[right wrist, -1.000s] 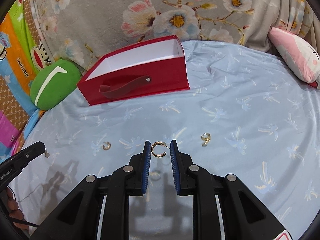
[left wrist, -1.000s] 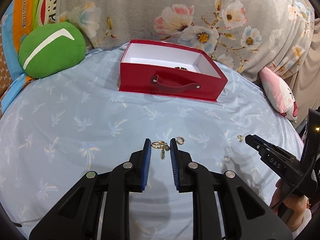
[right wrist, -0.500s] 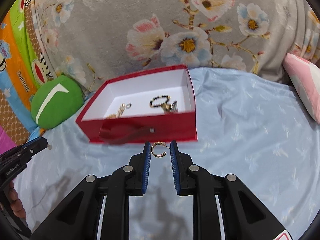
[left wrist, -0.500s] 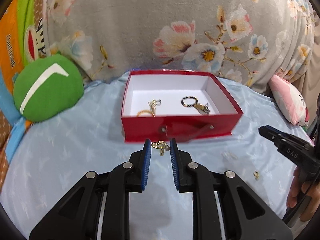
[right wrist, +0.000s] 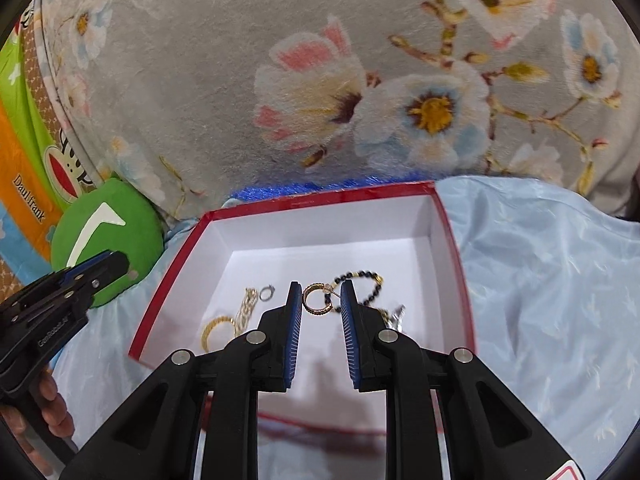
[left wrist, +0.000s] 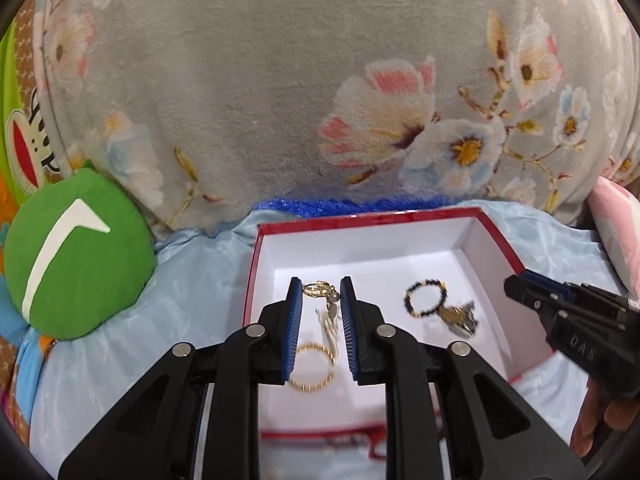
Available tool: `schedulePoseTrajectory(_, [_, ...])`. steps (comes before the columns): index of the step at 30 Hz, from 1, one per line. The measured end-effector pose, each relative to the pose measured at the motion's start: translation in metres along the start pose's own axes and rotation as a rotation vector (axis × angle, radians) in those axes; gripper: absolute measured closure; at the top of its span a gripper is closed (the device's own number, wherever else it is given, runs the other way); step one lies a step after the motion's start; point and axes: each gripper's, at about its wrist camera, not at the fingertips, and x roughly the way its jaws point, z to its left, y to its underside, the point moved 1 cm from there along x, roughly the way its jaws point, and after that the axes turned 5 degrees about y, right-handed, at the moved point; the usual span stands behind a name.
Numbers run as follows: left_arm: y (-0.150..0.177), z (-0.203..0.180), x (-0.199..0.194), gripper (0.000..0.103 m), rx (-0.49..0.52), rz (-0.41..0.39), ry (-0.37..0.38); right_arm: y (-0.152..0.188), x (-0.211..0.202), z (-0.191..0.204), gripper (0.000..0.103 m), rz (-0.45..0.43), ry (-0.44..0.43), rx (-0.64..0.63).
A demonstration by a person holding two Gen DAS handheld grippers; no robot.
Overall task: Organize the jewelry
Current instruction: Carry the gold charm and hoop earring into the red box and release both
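Bed with pale blue sheet (right wrist: 540,280), grey floral blanket (left wrist: 280,80) behind, green cushion (left wrist: 76,256) at left. Red box (left wrist: 496,236), white inside, open on sheet. Left gripper (left wrist: 320,292) above box, pinching small gold charm earring (left wrist: 318,290) at fingertips. Right gripper (right wrist: 320,296) also above box, pinching gold hoop earring (right wrist: 316,300). On box floor: gold bangle (left wrist: 312,368), black bead bracelet (left wrist: 424,298), pale tassel piece (left wrist: 330,322), small silver ring (right wrist: 267,292).
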Motion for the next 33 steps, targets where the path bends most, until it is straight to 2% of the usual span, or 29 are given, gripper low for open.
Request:
schedulePoseTrajectory(10, [-0.023, 0.001, 0.079, 0.084, -0.001, 0.046, -0.021, -0.020, 0.065, 0.026, 0.084, 0.052, -0.019, -0.076])
schedulePoseTrajectory(19, [-0.011, 0.003, 0.124, 0.084, 0.020, 0.105, -0.060, -0.017, 0.092, 0.030, 0.084, 0.089, -0.026, -0.087])
schedulePoseTrajectory(20, [-0.010, 0.003, 0.127, 0.084, 0.026, 0.122, -0.066, -0.017, 0.095, 0.028, 0.084, 0.103, -0.030, -0.076])
schedulePoseTrajectory(22, [-0.012, 0.005, 0.123, 0.083, 0.009, 0.088, -0.050, -0.019, 0.098, 0.023, 0.084, 0.112, -0.042, -0.044])
schedulePoseTrajectory(25, [-0.010, 0.005, 0.125, 0.083, 0.013, 0.093, -0.067, -0.020, 0.100, 0.020, 0.084, 0.121, -0.050, -0.018])
schedulePoseTrajectory(33, [-0.010, 0.010, 0.125, 0.081, -0.023, 0.093, -0.076, -0.018, 0.100, 0.021, 0.084, 0.130, -0.034, -0.019])
